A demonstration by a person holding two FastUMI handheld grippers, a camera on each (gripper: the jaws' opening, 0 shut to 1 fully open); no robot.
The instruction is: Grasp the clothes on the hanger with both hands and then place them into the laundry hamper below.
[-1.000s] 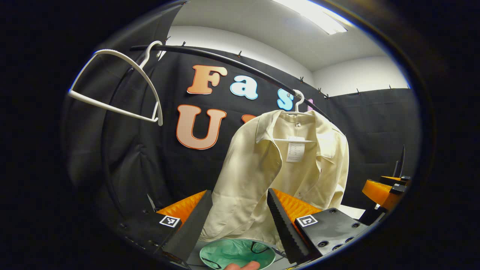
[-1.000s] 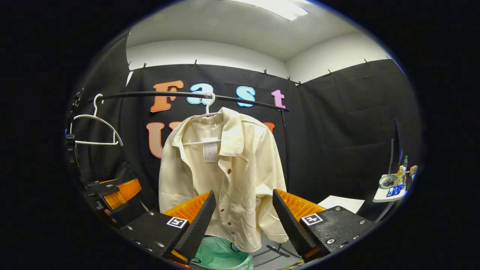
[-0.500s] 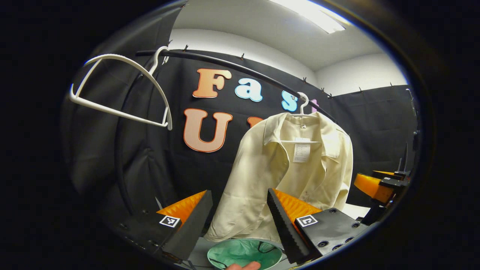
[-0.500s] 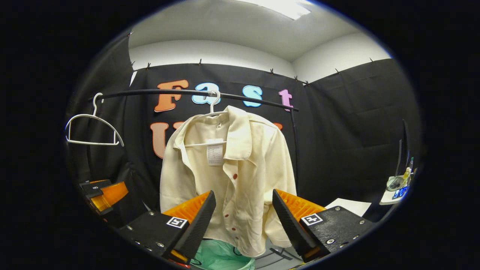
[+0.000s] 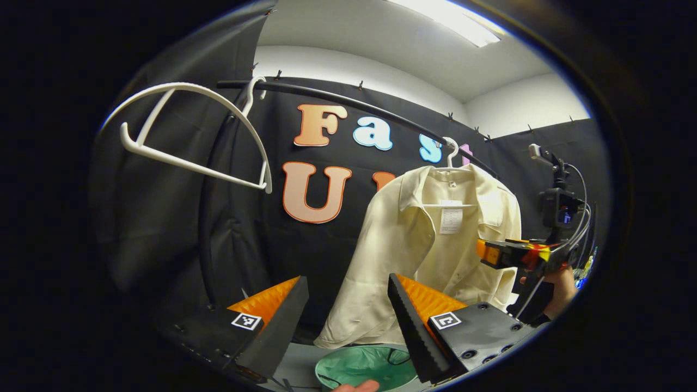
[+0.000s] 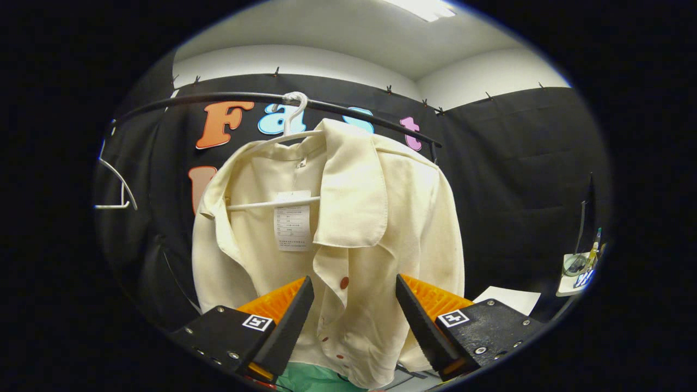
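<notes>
On the rail hangs the shirt; both open grippers should pinch opposite shoulders, then lift it clear.

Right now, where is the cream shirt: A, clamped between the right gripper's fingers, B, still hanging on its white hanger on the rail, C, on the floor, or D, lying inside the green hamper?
B: the cream shirt hangs from its white hanger on the black rail, above the green hamper, with the right gripper open in front of it.
</notes>
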